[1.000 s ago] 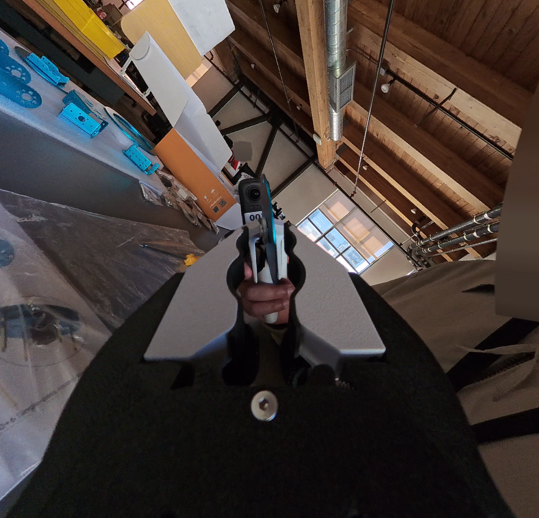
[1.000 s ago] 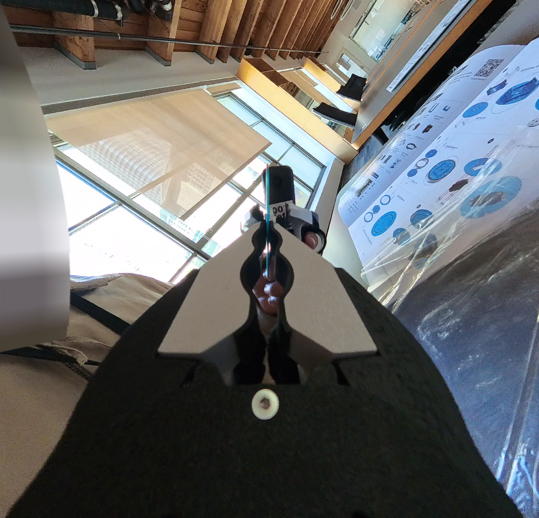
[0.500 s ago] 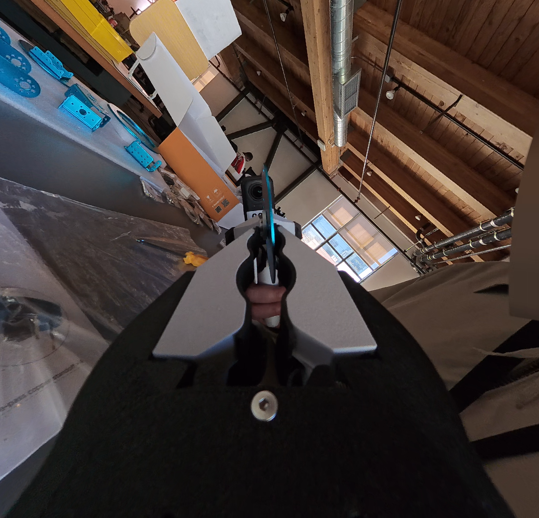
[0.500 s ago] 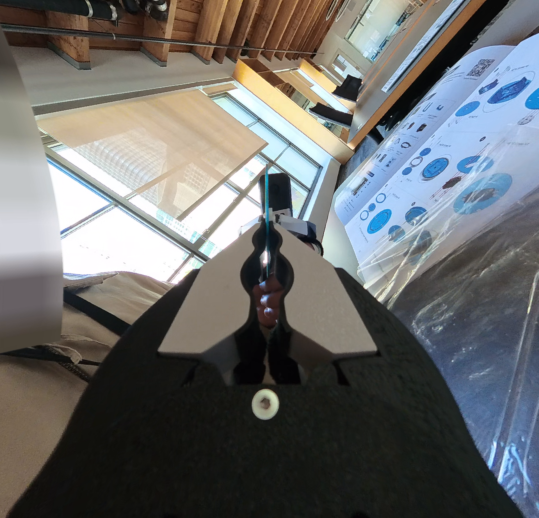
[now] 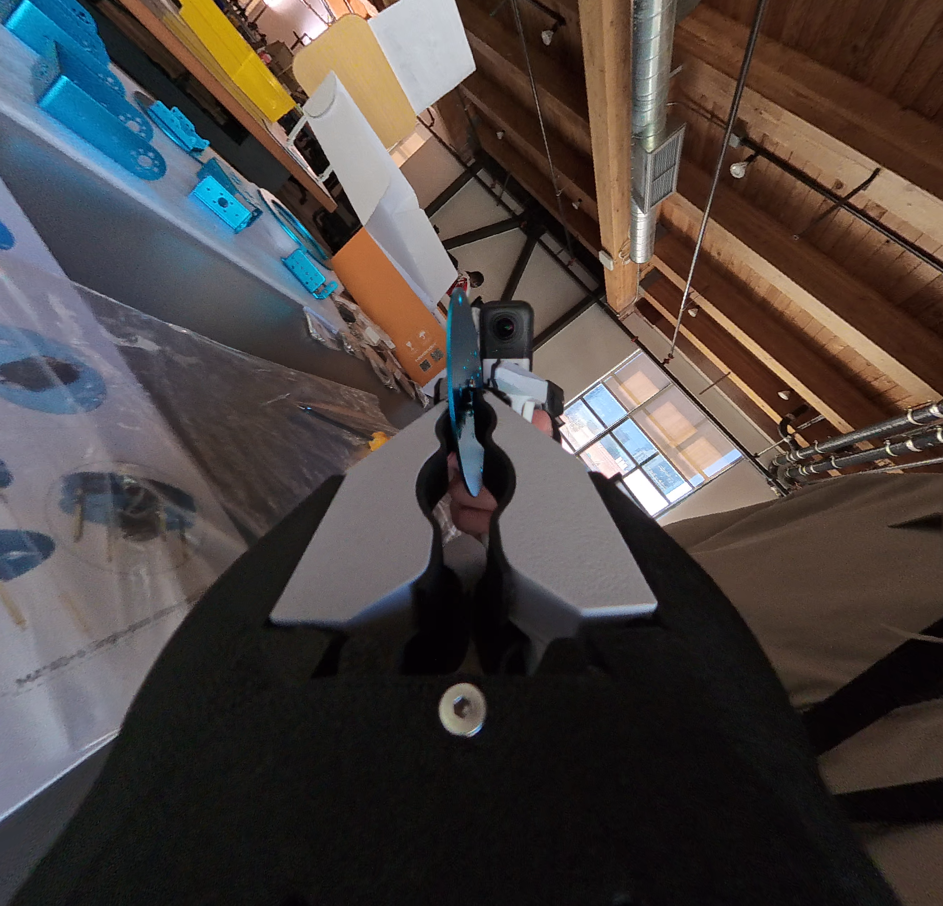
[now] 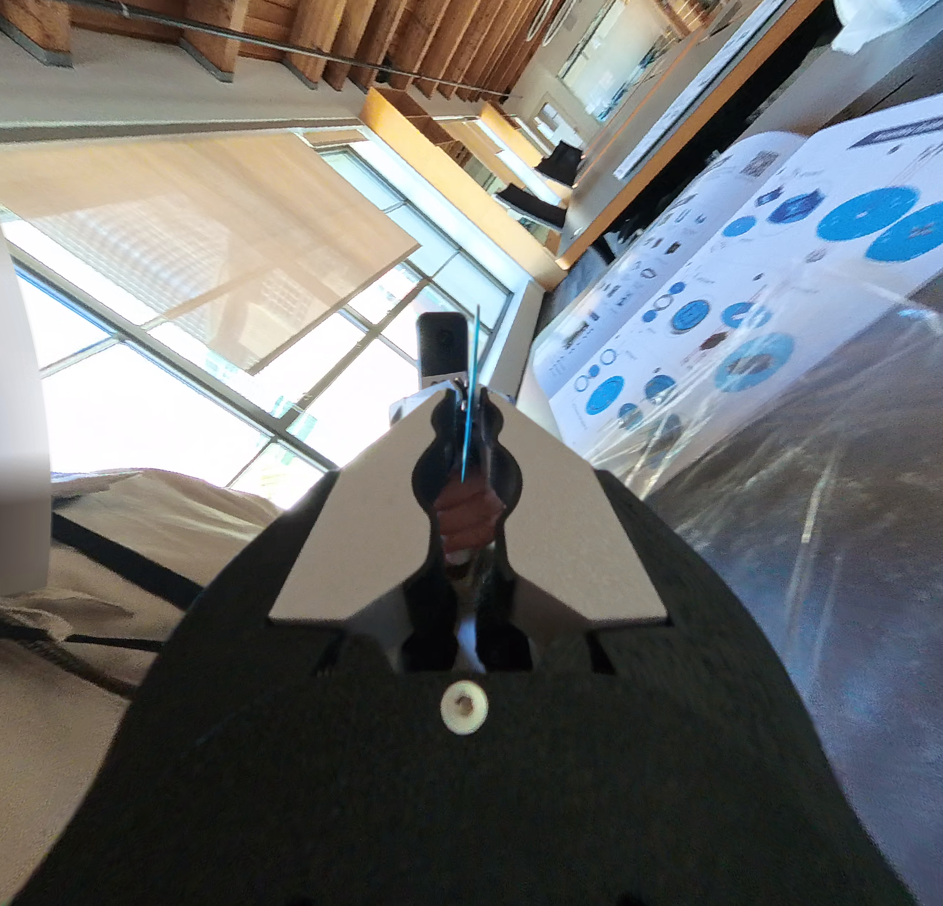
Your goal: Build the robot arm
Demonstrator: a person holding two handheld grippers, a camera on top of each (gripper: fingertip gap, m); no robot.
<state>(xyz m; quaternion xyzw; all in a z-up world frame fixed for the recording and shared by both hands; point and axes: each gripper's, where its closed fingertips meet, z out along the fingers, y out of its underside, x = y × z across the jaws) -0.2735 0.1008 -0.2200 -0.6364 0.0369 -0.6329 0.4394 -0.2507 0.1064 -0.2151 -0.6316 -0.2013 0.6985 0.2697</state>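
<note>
My left gripper point(image 5: 467, 402) is shut on a thin blue metal disc point(image 5: 459, 351), held upright between the grey fingers point(image 5: 377, 514) with part of its face showing. My right gripper point(image 6: 472, 397) faces the left one and is shut on the same disc, seen edge-on as a thin blue line point(image 6: 474, 351). Each view shows the opposite gripper's black camera just behind the disc, in the left wrist view point(image 5: 506, 330) and in the right wrist view point(image 6: 441, 346). A hand point(image 5: 472, 514) grips the far handle. Both grippers are raised above the table.
Blue metal brackets point(image 5: 224, 203) lie on the grey table at the left. A clear plastic bag point(image 5: 117, 499) covers a printed sheet of blue part pictures point(image 6: 765, 295). An orange and white box point(image 5: 388, 289) stands beyond. A person's beige clothing point(image 5: 816, 575) is close by. Only a small space, under 4 cm, lies between the two pairs of fingers.
Both grippers have tilted together with the disc. In the left wrist view the disc now shows more of its face and the far camera sits right of it. The table looks nearer.
</note>
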